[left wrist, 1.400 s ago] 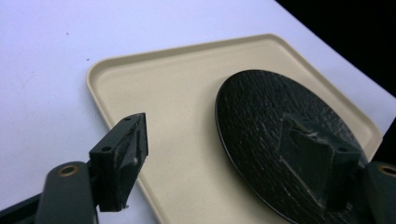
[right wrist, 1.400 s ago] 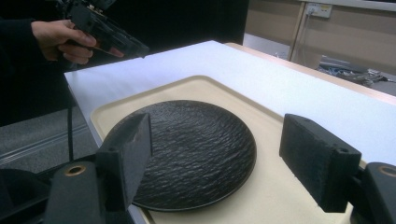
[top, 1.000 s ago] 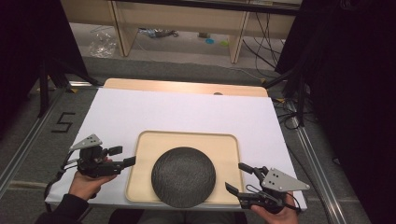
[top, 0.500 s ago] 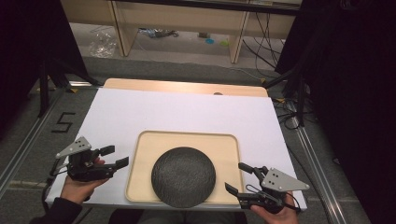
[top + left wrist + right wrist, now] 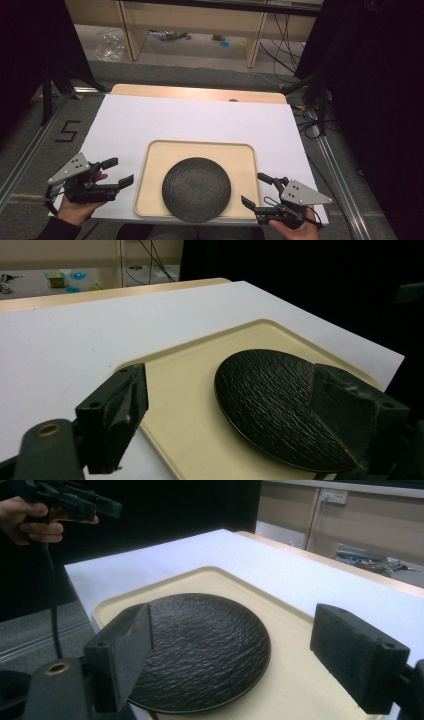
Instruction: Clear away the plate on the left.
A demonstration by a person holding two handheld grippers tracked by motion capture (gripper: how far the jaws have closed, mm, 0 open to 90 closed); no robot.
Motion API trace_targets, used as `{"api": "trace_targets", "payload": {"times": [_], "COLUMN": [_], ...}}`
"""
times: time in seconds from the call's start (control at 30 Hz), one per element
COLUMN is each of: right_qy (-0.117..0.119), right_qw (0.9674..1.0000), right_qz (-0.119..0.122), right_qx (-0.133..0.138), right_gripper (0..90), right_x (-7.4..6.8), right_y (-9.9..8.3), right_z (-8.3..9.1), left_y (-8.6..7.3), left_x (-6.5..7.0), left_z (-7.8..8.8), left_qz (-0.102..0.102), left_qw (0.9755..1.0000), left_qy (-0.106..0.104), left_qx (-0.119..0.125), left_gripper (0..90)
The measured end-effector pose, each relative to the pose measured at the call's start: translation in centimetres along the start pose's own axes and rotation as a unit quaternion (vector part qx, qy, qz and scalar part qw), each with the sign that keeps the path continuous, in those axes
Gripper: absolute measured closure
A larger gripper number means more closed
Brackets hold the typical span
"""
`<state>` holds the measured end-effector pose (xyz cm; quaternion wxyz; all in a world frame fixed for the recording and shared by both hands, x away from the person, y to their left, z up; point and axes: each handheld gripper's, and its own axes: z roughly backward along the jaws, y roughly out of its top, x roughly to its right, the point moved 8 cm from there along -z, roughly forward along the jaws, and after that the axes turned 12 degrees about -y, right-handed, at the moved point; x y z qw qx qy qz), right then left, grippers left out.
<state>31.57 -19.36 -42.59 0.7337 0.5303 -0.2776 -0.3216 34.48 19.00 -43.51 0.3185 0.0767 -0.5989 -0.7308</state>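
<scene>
A round black textured plate (image 5: pixel 196 189) lies in a beige tray (image 5: pixel 200 150) at the front middle of the table. My left gripper (image 5: pixel 120 171) hovers at the front left, just off the tray's left rim and pointing toward it. It is open; its jaws have just been opening, and nothing is between them. In the left gripper view the plate (image 5: pixel 270 400) and tray (image 5: pixel 190 390) lie ahead of the left gripper (image 5: pixel 230 415). My right gripper (image 5: pixel 253 188) stands open at the tray's front right corner. In the right gripper view, its spread jaws (image 5: pixel 235 665) frame the plate (image 5: pixel 200 645).
A white sheet (image 5: pixel 200 120) covers the wooden table (image 5: pixel 200 93). Metal rails run along both sides of the table. A "5" mark (image 5: pixel 67 131) is on the floor at left, and cables (image 5: pixel 310 125) lie at right. Shelving and clutter stand beyond the far edge.
My left gripper has drawn away from the tray, leftward toward the table's front left corner, with its jaws a little wider. The right gripper, plate and tray have not moved.
</scene>
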Motion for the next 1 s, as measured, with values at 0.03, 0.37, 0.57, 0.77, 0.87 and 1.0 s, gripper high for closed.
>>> {"api": "trace_targets", "payload": {"times": [0.03,0.37,0.57,0.77,0.87,1.0], "right_qy": [-0.003,-0.004,-0.001,-0.001,-0.002,0.000], "right_qw": [1.0000,1.0000,1.0000,1.0000,1.0000,1.0000], "right_qz": [0.001,0.001,0.002,0.002,0.003,0.002], "right_qx": [0.003,0.000,-0.001,0.000,0.000,-0.001], "right_gripper": [18.3,18.2,18.2,18.2,18.2,18.2], "right_x": [0.0,0.0,-0.1,0.0,0.0,-0.1], "right_y": [0.0,-0.1,-0.1,-0.1,-0.1,-0.1], "right_z": [0.0,-0.1,-0.1,-0.1,-0.1,-0.1], "left_y": [-0.1,-1.2,-1.4,-1.4,-1.5,-1.6], "left_x": [0.1,3.0,4.1,3.8,3.6,3.6], "left_z": [0.0,-0.9,-1.2,-1.2,-1.2,-1.3], "left_qz": [0.002,-0.037,-0.037,-0.023,-0.016,-0.011], "left_qw": [1.0000,0.9975,0.9979,0.9984,0.9984,0.9983], "left_qy": [0.001,0.027,0.010,0.011,0.012,0.005], "left_qx": [-0.004,-0.053,-0.052,-0.050,-0.053,-0.057], "left_gripper": [16.0,15.8,15.7,15.8,15.8,15.8]}}
